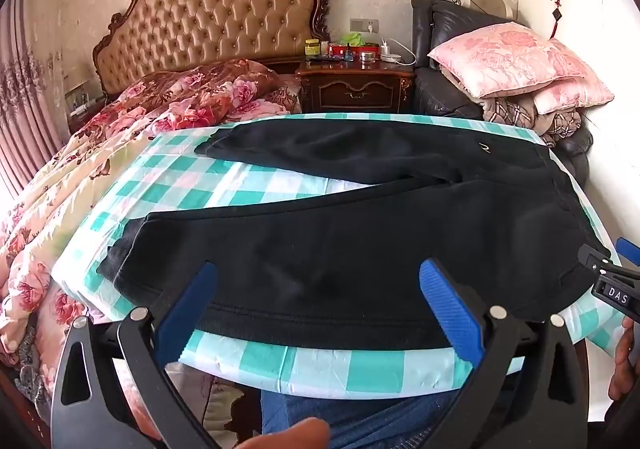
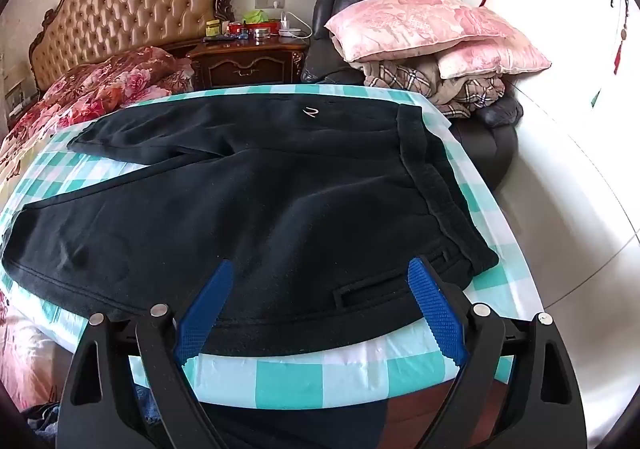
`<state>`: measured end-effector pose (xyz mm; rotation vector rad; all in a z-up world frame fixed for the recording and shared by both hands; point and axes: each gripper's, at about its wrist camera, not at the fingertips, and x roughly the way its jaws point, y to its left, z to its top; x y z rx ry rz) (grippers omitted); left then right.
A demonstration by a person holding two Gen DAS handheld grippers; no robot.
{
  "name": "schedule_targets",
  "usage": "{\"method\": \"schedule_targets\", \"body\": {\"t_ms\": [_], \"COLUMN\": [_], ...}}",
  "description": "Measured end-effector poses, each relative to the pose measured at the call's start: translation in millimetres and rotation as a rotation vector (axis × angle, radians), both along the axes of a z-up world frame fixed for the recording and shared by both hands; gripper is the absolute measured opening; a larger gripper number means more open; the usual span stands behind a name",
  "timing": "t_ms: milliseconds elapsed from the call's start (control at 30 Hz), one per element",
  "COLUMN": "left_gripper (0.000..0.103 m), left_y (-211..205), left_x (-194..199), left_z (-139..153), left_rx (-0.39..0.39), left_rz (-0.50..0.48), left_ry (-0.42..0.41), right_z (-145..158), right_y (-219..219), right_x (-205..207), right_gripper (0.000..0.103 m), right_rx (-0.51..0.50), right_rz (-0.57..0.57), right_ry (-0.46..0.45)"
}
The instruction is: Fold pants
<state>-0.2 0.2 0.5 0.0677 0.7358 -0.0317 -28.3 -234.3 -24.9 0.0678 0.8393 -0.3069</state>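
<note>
Right gripper [image 1: 612,269] cut off by the right edge of the left view; its jaw state could not be told there. Hand [image 1: 624,361] beside it only partly in frame. Pants [image 2: 240,209] hid most of the cloth [image 2: 320,373]. Items on the nightstand [image 1: 356,85] too small to identify. Logo [image 2: 310,112] on the pants unreadable.

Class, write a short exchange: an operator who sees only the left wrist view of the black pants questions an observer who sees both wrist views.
Operator: My view clips the right gripper at the edge. Is it open?
Observer: Yes, the right gripper is open and holds nothing.
Operator: What lies between its fingers?
Observer: A pocket slit in the pants, just short of the waistband.
</note>
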Motion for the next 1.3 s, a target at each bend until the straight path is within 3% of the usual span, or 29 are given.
{"method": "schedule_targets", "body": {"t_ms": [1300], "left_gripper": [0.102], "left_y": [2.6], "left_x": [4.5], "left_z": [-9.2], "left_rx": [-0.013], "left_rz": [0.0], "left_ry": [0.038], "right_z": [3.3], "right_y": [6.6], "right_x": [-0.8], "right_gripper": [0.086], "right_rx": [0.0], "right_rz": [0.002], "right_ry": [-0.006]}}
